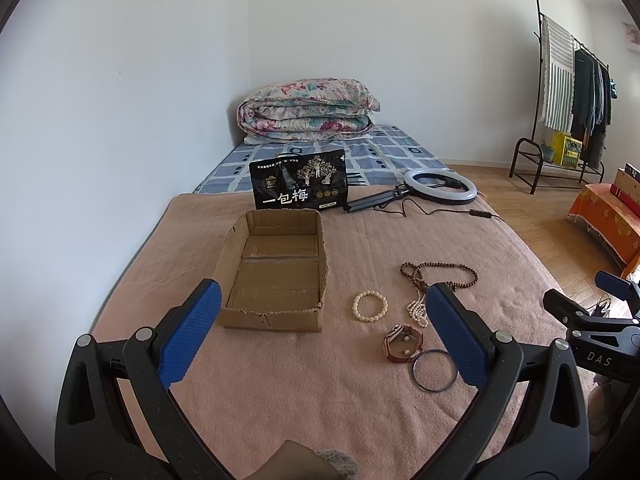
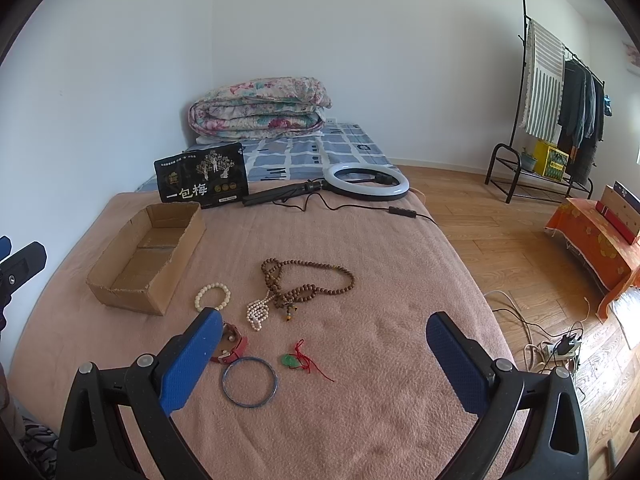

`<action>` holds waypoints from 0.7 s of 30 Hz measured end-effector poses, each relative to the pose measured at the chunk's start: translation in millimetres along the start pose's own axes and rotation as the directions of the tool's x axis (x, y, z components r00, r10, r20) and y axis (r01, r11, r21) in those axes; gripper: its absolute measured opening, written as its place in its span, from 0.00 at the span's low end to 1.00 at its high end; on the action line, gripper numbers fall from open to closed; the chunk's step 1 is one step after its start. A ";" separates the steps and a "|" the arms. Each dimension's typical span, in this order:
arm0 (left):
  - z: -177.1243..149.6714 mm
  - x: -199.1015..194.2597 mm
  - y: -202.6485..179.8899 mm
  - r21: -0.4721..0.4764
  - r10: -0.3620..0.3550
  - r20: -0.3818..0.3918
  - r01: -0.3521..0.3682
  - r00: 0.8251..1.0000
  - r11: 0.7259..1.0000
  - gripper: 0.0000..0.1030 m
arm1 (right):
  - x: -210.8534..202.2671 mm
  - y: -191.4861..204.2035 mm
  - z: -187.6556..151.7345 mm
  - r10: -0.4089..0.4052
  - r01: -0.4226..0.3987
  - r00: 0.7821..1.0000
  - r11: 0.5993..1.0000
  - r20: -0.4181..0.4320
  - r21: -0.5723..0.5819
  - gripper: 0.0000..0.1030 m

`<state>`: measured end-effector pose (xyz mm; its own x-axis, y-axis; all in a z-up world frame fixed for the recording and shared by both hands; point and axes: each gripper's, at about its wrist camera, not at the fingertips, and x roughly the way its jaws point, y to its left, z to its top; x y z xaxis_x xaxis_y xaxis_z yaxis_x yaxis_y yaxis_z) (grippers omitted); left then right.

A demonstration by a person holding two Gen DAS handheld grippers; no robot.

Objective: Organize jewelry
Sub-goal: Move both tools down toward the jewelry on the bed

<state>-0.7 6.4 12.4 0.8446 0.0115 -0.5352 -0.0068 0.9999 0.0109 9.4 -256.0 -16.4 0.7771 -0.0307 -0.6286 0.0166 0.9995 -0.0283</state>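
Through my left wrist camera, my left claw (image 1: 324,332) hangs released above the pink blanket (image 1: 360,240), its blue pads spread wide with nothing between them. Just beyond the left pad sits an open cardboard box (image 1: 276,272), bare inside. To its right lies the jewelry: a white bead bracelet (image 1: 370,306), a long brown bead necklace (image 1: 440,274) with a pearl strand (image 1: 418,308) touching it, a brown leather band (image 1: 403,344), and nearest, a thin metal bangle (image 1: 435,370) partly behind my right pad. At the far edge of the blanket stand a black snack bag (image 1: 300,180) and a ring light (image 1: 440,187). My right claw (image 1: 592,312) pokes in at the right edge.

Through my right wrist camera, my right claw (image 2: 324,356) is likewise released, gripping nothing. The bangle (image 2: 249,381) lies between the pads, near the left one, with a green pendant on red cord (image 2: 300,360) just right of it. The leather band (image 2: 232,350) is half hidden by my left pad. Farther off rest the white bracelet (image 2: 213,297), pearls (image 2: 258,312) and brown necklace (image 2: 308,280). The box (image 2: 148,256) sits far left.
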 end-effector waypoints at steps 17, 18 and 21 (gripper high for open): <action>-9.9 38.9 18.3 0.045 0.030 -0.113 -0.025 0.993 0.999 1.00 | 8.3 -31.5 8.0 -0.093 0.094 0.995 0.995 -0.017 0.033 1.00; -11.2 41.3 18.2 0.053 0.021 -0.128 -0.014 0.992 0.999 1.00 | 9.5 -34.6 9.2 -0.088 0.089 0.996 0.995 -0.024 0.041 1.00; -15.6 47.3 17.3 0.067 0.011 -0.163 0.000 0.987 0.998 1.00 | 11.5 -42.6 11.0 -0.057 0.059 0.998 0.997 -0.035 0.044 1.00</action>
<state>30.8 24.4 -26.0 0.7457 0.0230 -0.6659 0.0294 0.9973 0.0674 24.6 -298.8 -13.8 0.7523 -0.0881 -0.6530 0.0898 0.9955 -0.0309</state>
